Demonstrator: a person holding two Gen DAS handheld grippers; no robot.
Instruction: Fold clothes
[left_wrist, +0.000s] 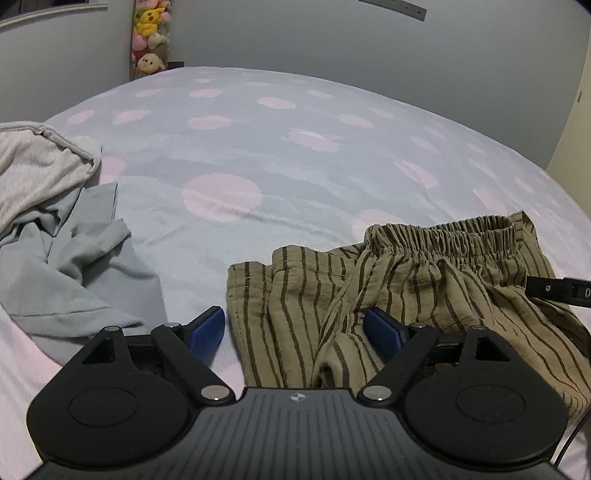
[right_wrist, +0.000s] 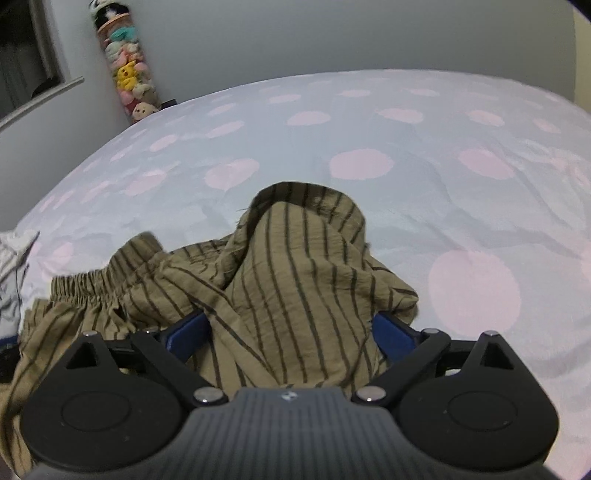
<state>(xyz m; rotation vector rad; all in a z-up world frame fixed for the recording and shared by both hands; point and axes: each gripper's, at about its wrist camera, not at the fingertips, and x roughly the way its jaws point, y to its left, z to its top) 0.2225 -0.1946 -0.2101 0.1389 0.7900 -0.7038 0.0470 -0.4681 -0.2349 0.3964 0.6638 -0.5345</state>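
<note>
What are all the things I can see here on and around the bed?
Striped shorts: one, olive-tan with dark stripes, crumpled on the near part of the bed, elastic waistband showing.
Pale blue garment: one, crumpled at the bed's left side.
Grey garment: one, light grey, lying partly over the blue one.
Bedsheet: one, pale blue with pink dots, covering the bed.
Plush toys: several, yellow, pink and beige, stacked in a tall column in the far corner.
Wall: grey-white, behind the bed.
Left gripper: black with blue fingers, open, over the shorts' left edge.
Right gripper: black with blue fingers, open, a fold of the shorts between its fingers.
</note>
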